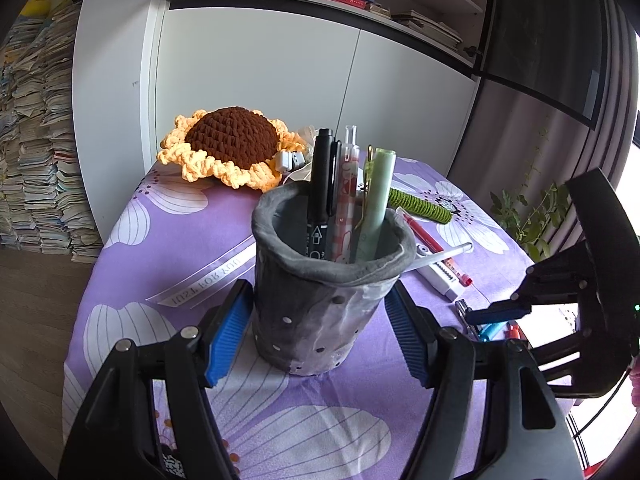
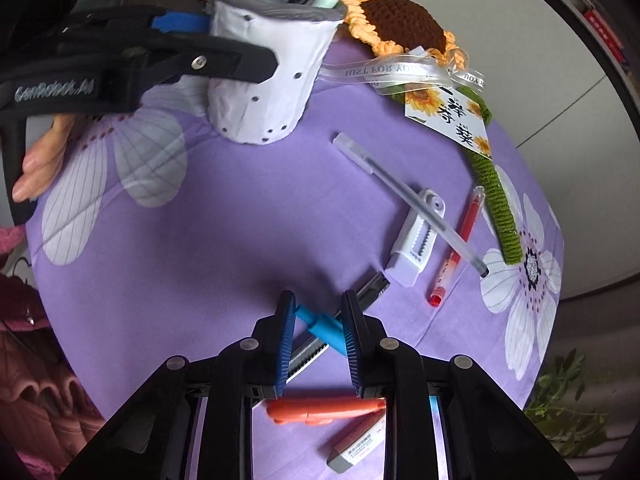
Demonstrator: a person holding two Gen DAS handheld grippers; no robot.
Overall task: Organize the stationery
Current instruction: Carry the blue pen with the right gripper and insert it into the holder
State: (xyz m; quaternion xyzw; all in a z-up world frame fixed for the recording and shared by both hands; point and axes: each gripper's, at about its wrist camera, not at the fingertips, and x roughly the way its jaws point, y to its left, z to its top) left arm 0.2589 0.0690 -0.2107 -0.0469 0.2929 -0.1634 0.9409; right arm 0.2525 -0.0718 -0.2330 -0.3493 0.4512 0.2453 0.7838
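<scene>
Table (image 2: 248,216), purple flowered cloth. I read it as a soft, slightly slack surface on which thin items lie flat and are hard to get under.

Pen pot (image 1: 326,276), grey, at the table's centre in the left wrist view. It looks soft-walled and light, so I judge it tips easily. My left gripper (image 1: 320,332) brackets its lower half, both blue pads against the wall, steadying it. Several pens stand inside.

Clear pen (image 2: 408,200), at 1 o'clock from my right gripper (image 2: 320,336), lies across a white correction-tape case (image 2: 416,240); a red pen (image 2: 456,248) sits just beside them.

Blue pen (image 2: 320,324), between the right jaws, crosses a utility knife (image 2: 372,286). The jaws are narrowed almost onto the barrel; whether the pads press it I cannot tell. It appears light, stiff and smooth. I would grip mid-barrel, clear of the blade.
</scene>
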